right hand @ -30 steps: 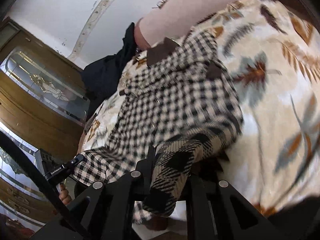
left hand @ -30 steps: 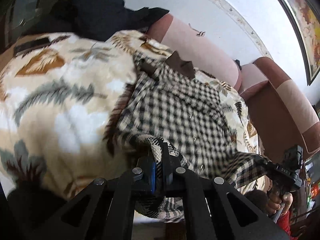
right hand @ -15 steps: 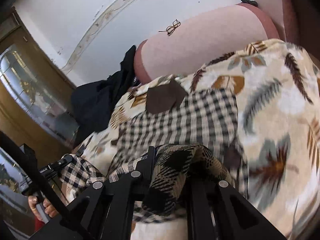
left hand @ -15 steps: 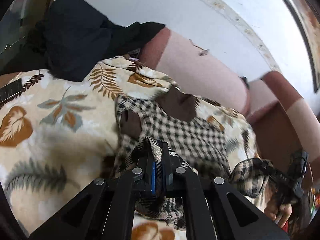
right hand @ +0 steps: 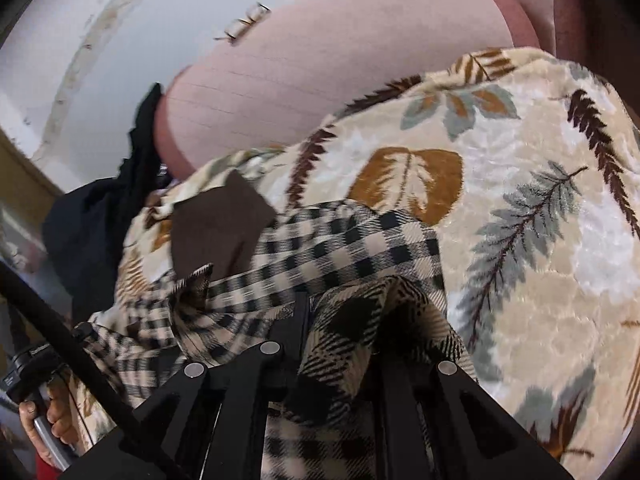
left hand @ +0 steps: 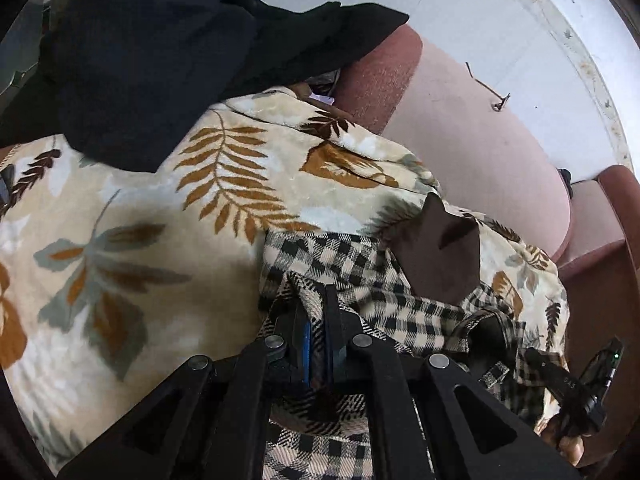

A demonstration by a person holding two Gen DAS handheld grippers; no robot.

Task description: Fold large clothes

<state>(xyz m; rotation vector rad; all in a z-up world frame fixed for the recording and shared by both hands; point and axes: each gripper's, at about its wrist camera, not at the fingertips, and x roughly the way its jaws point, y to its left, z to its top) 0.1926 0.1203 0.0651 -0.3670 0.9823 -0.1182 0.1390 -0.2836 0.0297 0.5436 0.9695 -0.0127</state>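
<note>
Both grippers pinch the checked shirt over the leaf-print blanket: left gripper clamped tight, right gripper closed on a thicker fold.

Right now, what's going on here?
A person holds two grippers. The left gripper and right gripper are each clamped on the hem of a beige-and-black checked shirt, which is doubled over toward its brown collar. It lies on a leaf-print blanket covering a pink sofa.
</note>
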